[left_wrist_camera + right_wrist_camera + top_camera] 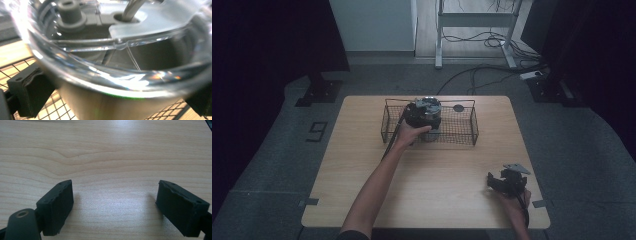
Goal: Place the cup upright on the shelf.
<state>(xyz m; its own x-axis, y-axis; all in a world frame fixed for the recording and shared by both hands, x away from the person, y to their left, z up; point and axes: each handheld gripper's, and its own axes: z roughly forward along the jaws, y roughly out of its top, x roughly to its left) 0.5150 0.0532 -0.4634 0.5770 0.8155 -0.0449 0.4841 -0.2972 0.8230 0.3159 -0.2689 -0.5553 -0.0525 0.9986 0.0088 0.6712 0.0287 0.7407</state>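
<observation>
Brushed-steel round cup with a clear plastic lid (pixel 110 62), standing upright inside the black wire-mesh basket (pixel 462 131) at the far middle of the light wooden table (pixel 432 180), a small dark round disc (pixel 458 107) lying just to its right. Left gripper (pixel 424 117) over and around the cup, jaws spread wide on either side of the steel wall, with a sliver of daylight at the left pad (pixel 30 92); no squeeze visible. Right gripper (pixel 115 205) parked at the near right of the table, jaws apart over bare wood, nothing between them.

Likely risks from here:
- Catching the lid rim when backing away, since the pads sit just beneath its overhang; enough to tip the cup against the basket wall.
- Snagging a pad on the wire mesh while lifting out, dragging the whole basket across the table.
- Closing again off-centre on the smooth curved steel, letting the cup slip or rotate.
- Trailing cable brushing the basket's near rim during withdrawal.
</observation>
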